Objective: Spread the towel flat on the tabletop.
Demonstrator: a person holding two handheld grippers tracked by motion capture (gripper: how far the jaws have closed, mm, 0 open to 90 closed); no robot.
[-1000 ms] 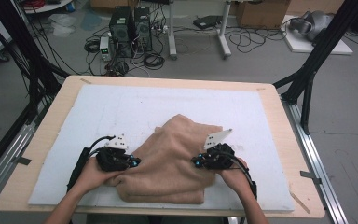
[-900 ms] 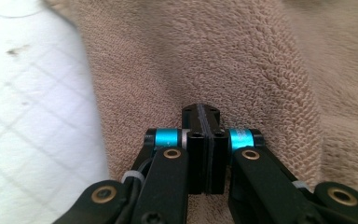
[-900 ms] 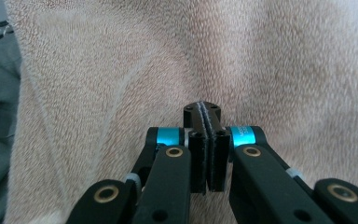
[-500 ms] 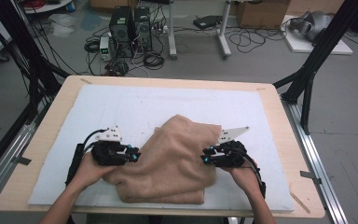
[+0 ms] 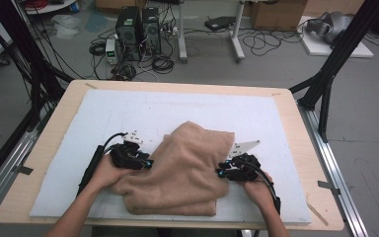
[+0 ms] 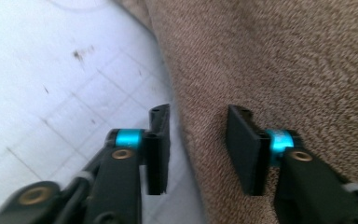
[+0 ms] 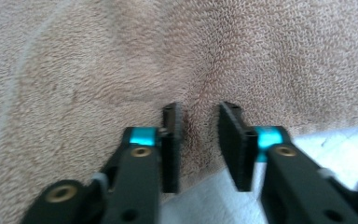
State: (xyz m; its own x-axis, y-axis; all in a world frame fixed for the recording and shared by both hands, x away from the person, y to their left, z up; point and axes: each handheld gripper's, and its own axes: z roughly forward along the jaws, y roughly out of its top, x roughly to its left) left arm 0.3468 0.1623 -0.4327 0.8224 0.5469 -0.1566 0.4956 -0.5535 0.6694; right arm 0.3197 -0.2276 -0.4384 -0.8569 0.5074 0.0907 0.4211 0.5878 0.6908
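Left edge of high view: wooden desk (image 5: 44, 148) carrying a white mat (image 5: 103, 113), faint grid lines and small dark specks visible on it in left gripper view.

Left hand (image 5: 109, 173) coming in from bottom left, wrapped around left gripper (image 5: 147, 163), black cable looping back along the forearm. Gripper at the left edge of a tan towel (image 5: 187, 163). In left gripper view (image 6: 198, 149): jaws parted moderately, towel edge running up between them; left jaw over bare mat, right jaw over terry pile (image 6: 284, 70). Nothing clamped, gap plainly showing.

Centre: towel bunched and folded in a loose heap on the near half of the mat, raised ridge toward the far side, doubled layers along the near edge. Terry loops sharp in both gripper views.

Right: right gripper (image 5: 220, 173) at the towel's right edge, grey three-cornered plate (image 5: 244, 147) on top, right hand (image 5: 256, 185) behind it. In right gripper view (image 7: 199, 144): jaws parted narrowly, a crease of towel (image 7: 121, 70) rising between them, white mat beyond the lower right. Contact between jaw faces and cloth not resolvable.

Far right: desk rim (image 5: 296, 128) and black frame leg (image 5: 325, 84).
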